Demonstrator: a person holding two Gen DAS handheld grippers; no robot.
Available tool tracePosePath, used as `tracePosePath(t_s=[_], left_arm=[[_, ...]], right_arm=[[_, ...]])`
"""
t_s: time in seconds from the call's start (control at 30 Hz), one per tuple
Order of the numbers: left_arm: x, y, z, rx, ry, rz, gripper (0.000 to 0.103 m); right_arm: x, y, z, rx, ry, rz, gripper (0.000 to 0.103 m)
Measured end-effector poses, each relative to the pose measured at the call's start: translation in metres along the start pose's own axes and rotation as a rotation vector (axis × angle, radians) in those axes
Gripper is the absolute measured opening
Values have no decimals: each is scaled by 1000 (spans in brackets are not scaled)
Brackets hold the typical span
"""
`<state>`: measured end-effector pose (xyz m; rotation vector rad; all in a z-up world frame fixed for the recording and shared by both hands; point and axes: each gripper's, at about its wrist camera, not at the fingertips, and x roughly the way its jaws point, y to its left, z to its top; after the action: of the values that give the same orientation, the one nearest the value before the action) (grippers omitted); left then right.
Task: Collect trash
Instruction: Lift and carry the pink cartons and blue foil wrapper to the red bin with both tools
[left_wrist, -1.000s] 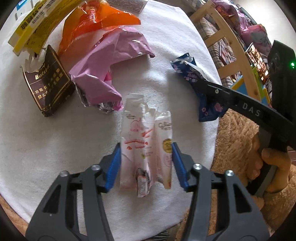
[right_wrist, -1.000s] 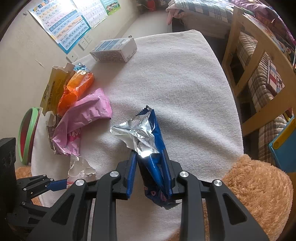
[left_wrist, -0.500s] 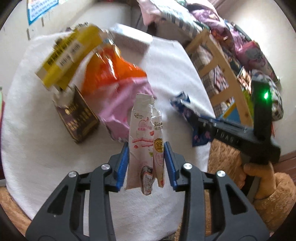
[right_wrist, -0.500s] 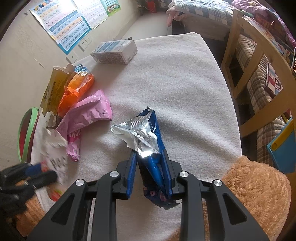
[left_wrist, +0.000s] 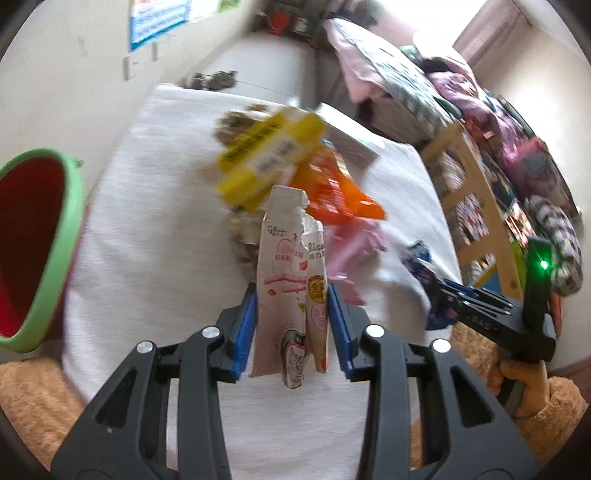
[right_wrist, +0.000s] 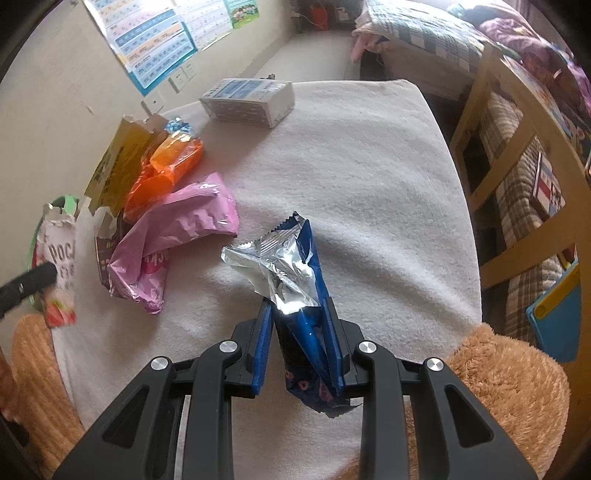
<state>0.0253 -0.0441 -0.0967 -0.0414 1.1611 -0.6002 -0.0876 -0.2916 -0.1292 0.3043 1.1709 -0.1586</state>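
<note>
My left gripper (left_wrist: 291, 325) is shut on a torn white and pink snack box (left_wrist: 284, 280), held upright above the white cloth. The box also shows at the left edge of the right wrist view (right_wrist: 59, 258). A red bin with a green rim (left_wrist: 40, 243) is to the left. My right gripper (right_wrist: 299, 347) is shut on a blue foil-lined wrapper (right_wrist: 295, 280) near the cloth's front edge. A pink wrapper (right_wrist: 177, 236), an orange wrapper (right_wrist: 166, 170), a yellow box (right_wrist: 118, 166) and a dark brown packet (right_wrist: 105, 251) lie on the cloth at left.
A blue and white carton (right_wrist: 251, 98) lies at the far end of the white cloth (right_wrist: 369, 192). A wooden chair frame (right_wrist: 517, 158) stands to the right. Brown plush fabric (right_wrist: 509, 391) borders the cloth's near edge. Posters hang on the wall (right_wrist: 147, 40).
My left gripper closed on the white and pink box, lifted it off the cloth and swung left, bringing the red bin into view. My right gripper stayed shut on the blue wrapper.
</note>
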Motion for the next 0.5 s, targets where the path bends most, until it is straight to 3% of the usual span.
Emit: tracePosePath(t_s=[0.27, 0.5], left_arm=[[-21, 45, -4, -80, -49, 76, 36], [-28, 75, -13, -155, -57, 100, 36]], right_arm=[[-7, 33, 5, -118, -26, -10, 26], [-11, 74, 15, -194, -43, 47, 27]])
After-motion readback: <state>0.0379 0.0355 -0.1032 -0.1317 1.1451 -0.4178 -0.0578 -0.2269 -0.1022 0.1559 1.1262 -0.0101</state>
